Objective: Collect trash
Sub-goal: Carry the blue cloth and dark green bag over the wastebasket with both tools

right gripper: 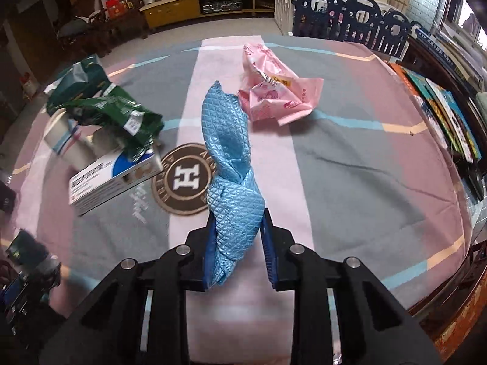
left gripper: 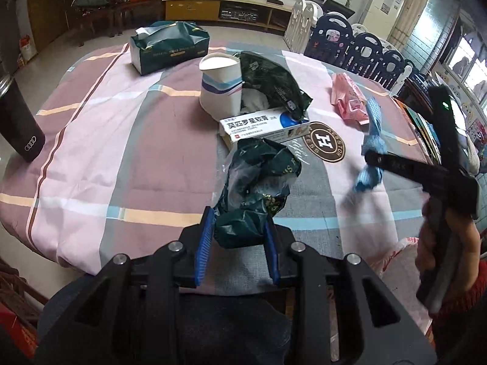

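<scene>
The left gripper [left gripper: 239,237] is closed to a narrow gap on a crumpled dark green wrapper [left gripper: 258,188], its blue pads pressing both sides of the lower end while the rest rises ahead of the fingertips above the cloth-covered worktop [left gripper: 106,158]. The right gripper [right gripper: 237,243] stands equally narrow and clamps a twisted light blue cloth [right gripper: 231,167], which stands up between its pads and leans away from it. Beyond the left gripper lie a white ointment box [left gripper: 261,127], a paper cup [left gripper: 220,83] and another green wrapper [left gripper: 274,85]; beyond the right one, a pink wrapper [right gripper: 274,91] lies on the worktop.
</scene>
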The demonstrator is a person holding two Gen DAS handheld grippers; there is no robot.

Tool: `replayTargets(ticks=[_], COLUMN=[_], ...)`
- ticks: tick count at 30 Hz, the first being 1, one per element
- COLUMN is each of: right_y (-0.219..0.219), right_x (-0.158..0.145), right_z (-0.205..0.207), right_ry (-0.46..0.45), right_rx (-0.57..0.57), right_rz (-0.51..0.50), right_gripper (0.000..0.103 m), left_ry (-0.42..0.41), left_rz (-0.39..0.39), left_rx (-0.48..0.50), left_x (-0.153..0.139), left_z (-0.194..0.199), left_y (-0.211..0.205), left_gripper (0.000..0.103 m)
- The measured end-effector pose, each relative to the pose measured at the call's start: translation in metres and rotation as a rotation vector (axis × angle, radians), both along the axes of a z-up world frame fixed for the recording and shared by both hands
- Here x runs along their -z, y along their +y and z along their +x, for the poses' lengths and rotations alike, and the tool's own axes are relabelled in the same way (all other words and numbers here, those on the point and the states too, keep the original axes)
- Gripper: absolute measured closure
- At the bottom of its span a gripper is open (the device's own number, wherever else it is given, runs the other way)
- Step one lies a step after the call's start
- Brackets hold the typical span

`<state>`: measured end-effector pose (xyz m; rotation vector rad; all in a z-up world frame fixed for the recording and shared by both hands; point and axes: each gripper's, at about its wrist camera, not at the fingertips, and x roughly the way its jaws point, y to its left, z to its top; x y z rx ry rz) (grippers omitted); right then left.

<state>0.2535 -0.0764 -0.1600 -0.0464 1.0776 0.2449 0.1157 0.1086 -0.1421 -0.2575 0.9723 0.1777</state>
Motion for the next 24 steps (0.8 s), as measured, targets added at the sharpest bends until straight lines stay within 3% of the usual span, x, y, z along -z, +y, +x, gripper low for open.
replayTargets(ticks=[8,24], right_y=[-0.022,-0.033], right_x=[-0.010,-0.016], right_z=[-0.063,-0.086], right_ry=[-0.012,-0.011], right_rx=[0.017,0.085], right_rz=[-0.009,-0.031], right_gripper=[0.075,0.075], left_ry=[-0.017,-0.040], left_rz=[0.038,0.052], left_rx=[0.012,0.006], left_x=[-0.012,-0.022], left_z=[-0.007,-0.014], left_y=[-0.014,-0.012], left_gripper=[0.071,0.071])
